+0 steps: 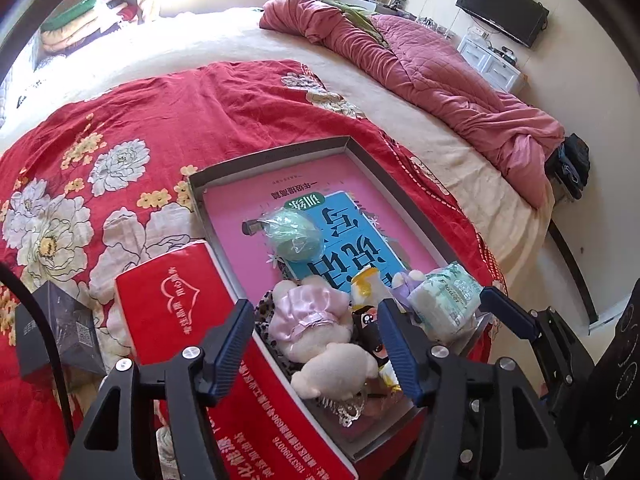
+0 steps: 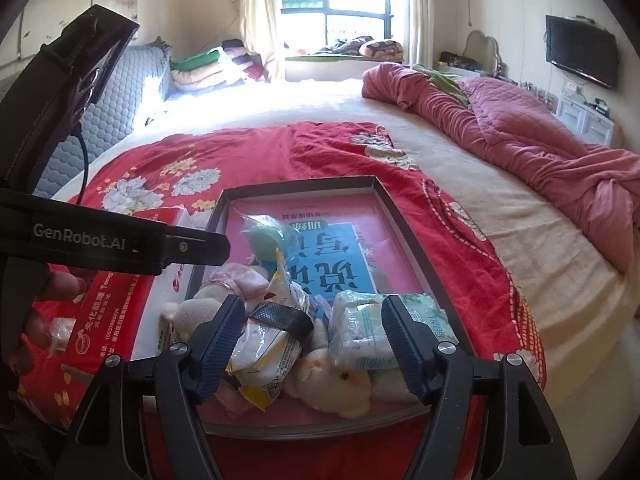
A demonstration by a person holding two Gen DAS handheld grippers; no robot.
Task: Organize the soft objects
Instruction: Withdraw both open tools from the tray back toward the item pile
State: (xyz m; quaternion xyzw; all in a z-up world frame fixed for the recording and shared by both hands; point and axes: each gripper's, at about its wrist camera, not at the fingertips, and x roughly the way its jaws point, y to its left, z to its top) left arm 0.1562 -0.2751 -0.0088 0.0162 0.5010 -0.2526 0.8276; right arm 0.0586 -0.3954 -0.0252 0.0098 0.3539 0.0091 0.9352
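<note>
Now both my claws hang over the near end of the tray [image 1: 276,152] on the bed [image 1: 224,40]. My left claw [image 1: 312,344] has its fingers apart and holds nothing; the plush toy [image 1: 320,336] lies just under it. My right claw [image 2: 310,344] is wide apart too, above the snack bag [image 2: 264,352] and the tissue pack [image 2: 360,328]. A green ball [image 1: 294,236] sits on the blue book [image 1: 360,248], near the tray's middle. A red box [image 1: 180,304] lies along the tray's left edge.

Crumpled pink quilted duvet [image 2: 532,136] on cream bedsheet; black flat television [image 2: 582,56] on wall; red rectangular tissue box [image 1: 176,304] beside dark grey small carton [image 1: 60,328].
</note>
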